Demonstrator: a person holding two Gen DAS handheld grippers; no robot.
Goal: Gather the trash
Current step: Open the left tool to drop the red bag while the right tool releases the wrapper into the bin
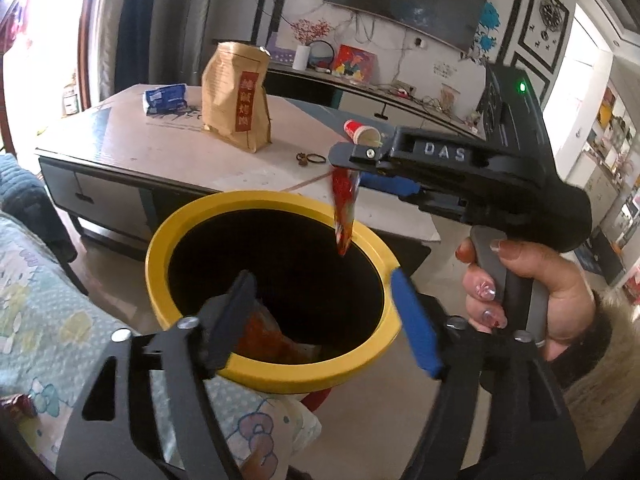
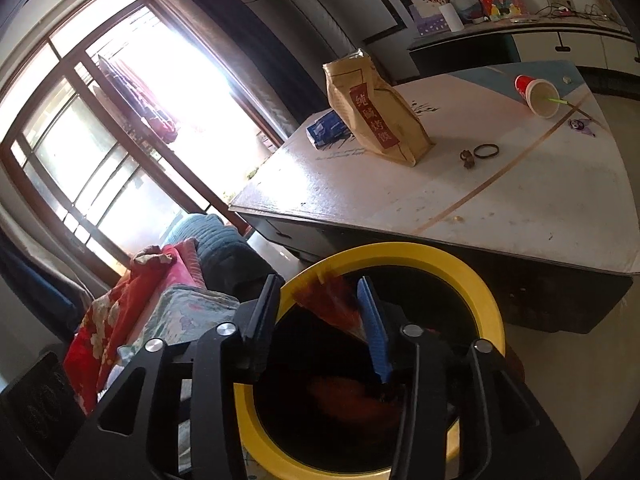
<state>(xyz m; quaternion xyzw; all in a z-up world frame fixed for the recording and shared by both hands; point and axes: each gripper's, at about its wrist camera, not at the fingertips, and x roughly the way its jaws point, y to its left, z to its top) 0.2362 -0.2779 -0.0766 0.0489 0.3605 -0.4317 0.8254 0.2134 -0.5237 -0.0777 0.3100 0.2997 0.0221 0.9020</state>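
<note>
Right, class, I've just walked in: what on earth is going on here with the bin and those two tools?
A person is clearing up trash with a handheld tool in each hand. The right tool hangs a red wrapper over the yellow-rimmed bin, apparently pinched at its top and not yet in. The left tool hovers open and empty at the bin's rim. Some wrappers already lie inside. On the table a tipped red paper cup, a brown paper bag and a blue packet remain.

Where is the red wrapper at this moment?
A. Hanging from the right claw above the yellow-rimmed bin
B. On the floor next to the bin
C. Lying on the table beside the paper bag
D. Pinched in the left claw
A: the red wrapper dangles from the right claw over the yellow-rimmed bin.
</note>
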